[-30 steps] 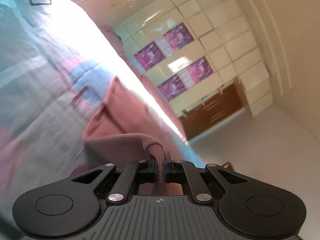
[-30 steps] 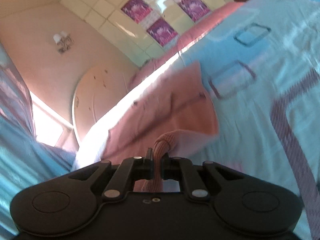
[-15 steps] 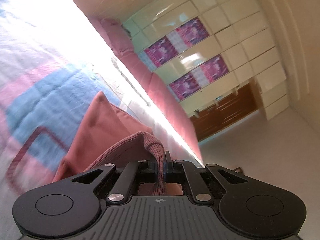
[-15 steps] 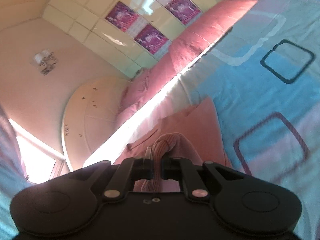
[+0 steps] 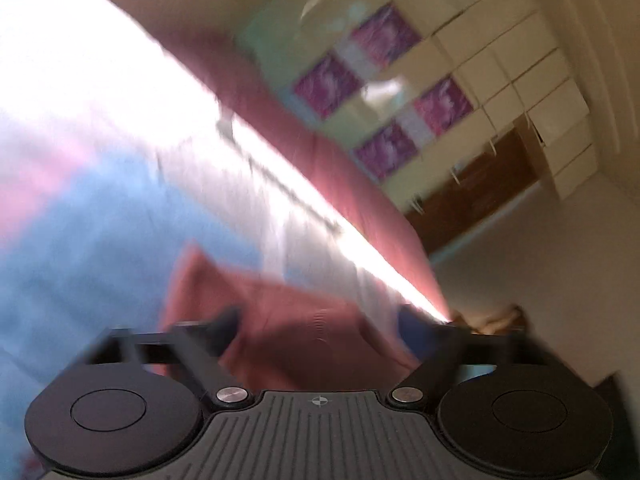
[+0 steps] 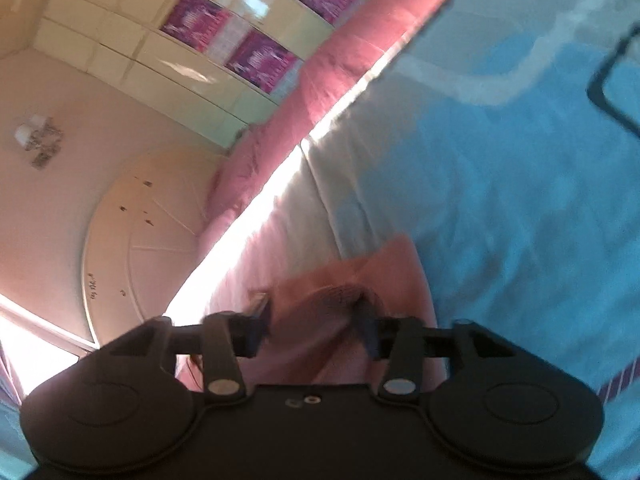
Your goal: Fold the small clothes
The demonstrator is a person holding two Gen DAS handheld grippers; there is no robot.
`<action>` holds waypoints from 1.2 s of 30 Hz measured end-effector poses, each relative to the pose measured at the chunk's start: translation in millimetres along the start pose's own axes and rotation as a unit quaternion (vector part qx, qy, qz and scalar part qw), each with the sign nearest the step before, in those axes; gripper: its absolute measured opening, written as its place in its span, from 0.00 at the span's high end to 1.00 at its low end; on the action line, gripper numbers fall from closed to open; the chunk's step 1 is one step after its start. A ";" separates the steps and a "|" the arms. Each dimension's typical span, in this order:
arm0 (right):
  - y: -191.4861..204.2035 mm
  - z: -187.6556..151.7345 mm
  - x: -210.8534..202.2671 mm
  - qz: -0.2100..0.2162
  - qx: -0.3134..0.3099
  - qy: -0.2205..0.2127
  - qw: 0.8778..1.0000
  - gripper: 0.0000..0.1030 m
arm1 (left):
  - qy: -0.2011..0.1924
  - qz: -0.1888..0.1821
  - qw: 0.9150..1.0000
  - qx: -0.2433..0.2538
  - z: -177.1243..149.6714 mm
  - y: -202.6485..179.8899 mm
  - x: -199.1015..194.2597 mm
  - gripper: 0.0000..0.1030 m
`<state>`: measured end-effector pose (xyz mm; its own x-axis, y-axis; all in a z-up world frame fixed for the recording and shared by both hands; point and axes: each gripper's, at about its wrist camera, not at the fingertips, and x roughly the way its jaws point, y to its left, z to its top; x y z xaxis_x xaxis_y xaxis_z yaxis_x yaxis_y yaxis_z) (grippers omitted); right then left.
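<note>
A small dusty-pink garment (image 5: 288,320) lies on the blue, white and pink patterned bedspread (image 5: 100,240). In the left wrist view my left gripper (image 5: 320,328) is open, its fingers spread wide on either side of the cloth, which lies loose between them. In the right wrist view the same pink garment (image 6: 384,280) lies below my right gripper (image 6: 316,320), which is also open with cloth between its spread fingers. Both views are blurred by motion.
The bedspread (image 6: 520,200) fills the right of the right wrist view. A pink bed edge (image 6: 340,60) and a round cream headboard (image 6: 140,240) lie beyond. A tiled wall with purple panels (image 5: 380,92), a brown cabinet (image 5: 472,200) and pale floor show in the left wrist view.
Both grippers were shut on the garment's ribbed edge and have opened, letting the cloth go onto the bed. Both cameras have moved closer to the bedspread.
</note>
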<state>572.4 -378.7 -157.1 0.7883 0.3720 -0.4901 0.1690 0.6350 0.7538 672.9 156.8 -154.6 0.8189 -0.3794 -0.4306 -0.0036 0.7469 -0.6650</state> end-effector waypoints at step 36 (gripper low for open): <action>70.7 1.1 49.7 -0.116 -0.400 -0.012 0.909 0.97 | 0.034 0.116 0.950 0.289 12.7 -64.3 75.1 0.97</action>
<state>624.1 -316.1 -127.7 0.8009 0.1560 -0.5781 -0.1438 0.9873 0.0672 741.9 87.2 -136.4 0.7956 -0.1875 -0.5761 0.1526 0.9823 -0.1091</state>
